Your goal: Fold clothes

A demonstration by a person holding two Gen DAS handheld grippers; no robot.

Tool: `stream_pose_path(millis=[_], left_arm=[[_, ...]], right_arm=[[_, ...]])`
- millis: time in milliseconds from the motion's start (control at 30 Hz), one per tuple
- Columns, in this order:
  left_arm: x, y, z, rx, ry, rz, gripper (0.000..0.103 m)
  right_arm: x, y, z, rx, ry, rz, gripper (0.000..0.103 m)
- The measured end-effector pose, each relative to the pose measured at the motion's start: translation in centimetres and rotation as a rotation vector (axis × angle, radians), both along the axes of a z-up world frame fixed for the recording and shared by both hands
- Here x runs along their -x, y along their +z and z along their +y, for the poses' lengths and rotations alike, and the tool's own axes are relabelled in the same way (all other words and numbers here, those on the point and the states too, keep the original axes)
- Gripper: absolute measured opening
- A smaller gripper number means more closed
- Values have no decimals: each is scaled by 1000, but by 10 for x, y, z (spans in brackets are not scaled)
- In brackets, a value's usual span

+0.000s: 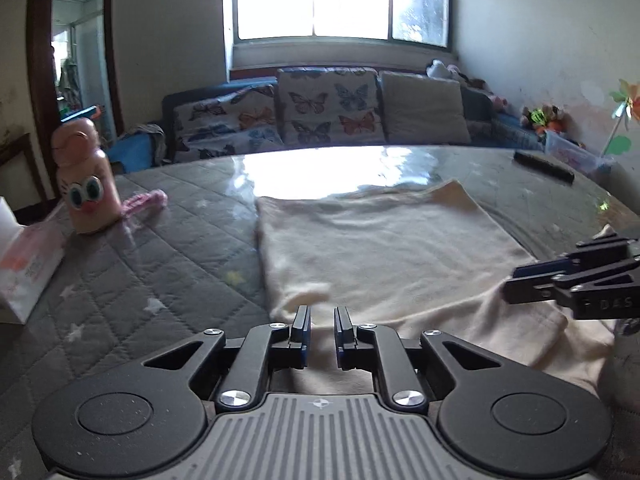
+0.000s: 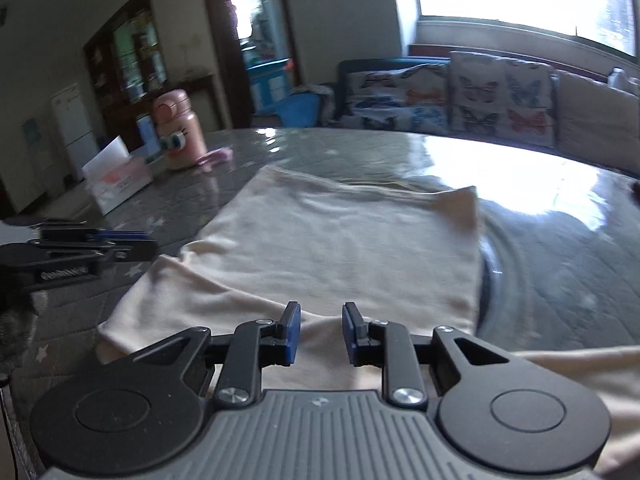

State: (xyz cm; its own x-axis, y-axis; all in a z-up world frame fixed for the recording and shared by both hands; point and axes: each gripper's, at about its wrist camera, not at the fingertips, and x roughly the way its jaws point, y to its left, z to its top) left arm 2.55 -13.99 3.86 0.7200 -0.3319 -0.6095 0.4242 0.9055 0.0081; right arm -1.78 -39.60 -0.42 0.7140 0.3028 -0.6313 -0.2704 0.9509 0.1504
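A cream garment (image 1: 384, 248) lies spread on the quilted grey table, partly folded, with a loose flap toward the near right; it also shows in the right wrist view (image 2: 340, 240). My left gripper (image 1: 322, 322) is open with a narrow gap, empty, just above the garment's near edge. My right gripper (image 2: 318, 328) is open and empty over the garment's near edge. The right gripper shows in the left wrist view (image 1: 516, 278) at the right, over the flap. The left gripper shows in the right wrist view (image 2: 132, 240) at the left, beside the garment's near left corner.
A pink character bottle (image 1: 86, 184) stands at the left with a pink cord (image 1: 146, 202) beside it. A tissue box (image 1: 24, 260) sits at the near left. A dark remote (image 1: 544, 168) lies at the far right. A sofa with butterfly cushions (image 1: 328, 108) stands behind the table.
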Motion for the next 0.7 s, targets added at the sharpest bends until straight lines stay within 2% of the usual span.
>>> stream_pose_path(millis=[100,233,433,567,700], left_arm=[[-10,-12,-3,-20,8,33,13],[-12,-11,1,-21,15,28,13],[-12,-10,1,-35,19,21,13],[-7,-5,-1,-42,16,8,13],[3,3,-6,-36,0,-11,14]], right_arm=[[-11,-11,8,27,15,21,22],[-13,-17,6,47,21,38,22],[14,-10,6,100,71,31,23],[31,-9,1,135,64,22,23],[54,4,-23,83,3,9,29]])
